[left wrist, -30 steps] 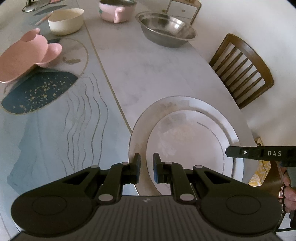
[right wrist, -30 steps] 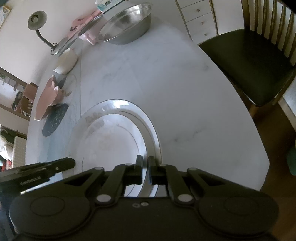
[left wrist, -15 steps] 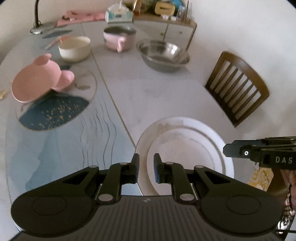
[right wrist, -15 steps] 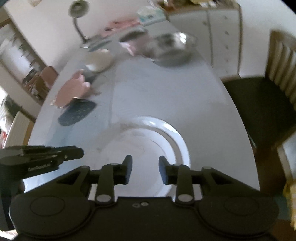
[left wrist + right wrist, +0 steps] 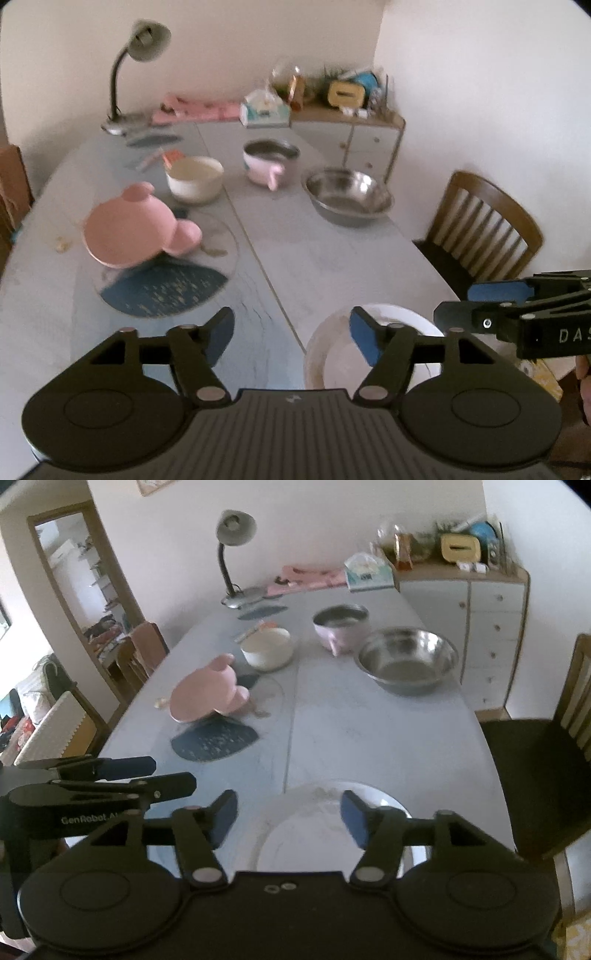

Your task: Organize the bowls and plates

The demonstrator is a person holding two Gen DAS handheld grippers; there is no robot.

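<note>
Plates and bowls are spread over the grey table (image 5: 332, 258). Farthest left lies the pink bear-shaped plate (image 5: 133, 229), tilted on a dark blue mat (image 5: 162, 291). Behind it sits the cream bowl (image 5: 194, 179), then the pink handled bowl (image 5: 270, 162), then the steel bowl (image 5: 349, 199) nearest the wooden chair (image 5: 484, 229). The white plates (image 5: 325, 823), a smaller one lying in a larger one, rest at the near edge of the table.

The left gripper (image 5: 291, 328) has its jaws opening wide with nothing between them; the white plates lie on the table beneath and past its right finger, untouched. The right gripper (image 5: 288, 812) also has its jaws opening, empty, and hangs above the white plates, which show between and below its two fingers, clear of both pads. In each wrist view the other gripper shows at the side edge, jaws parted and empty. A desk lamp (image 5: 136, 70) stands at the far end.
</note>
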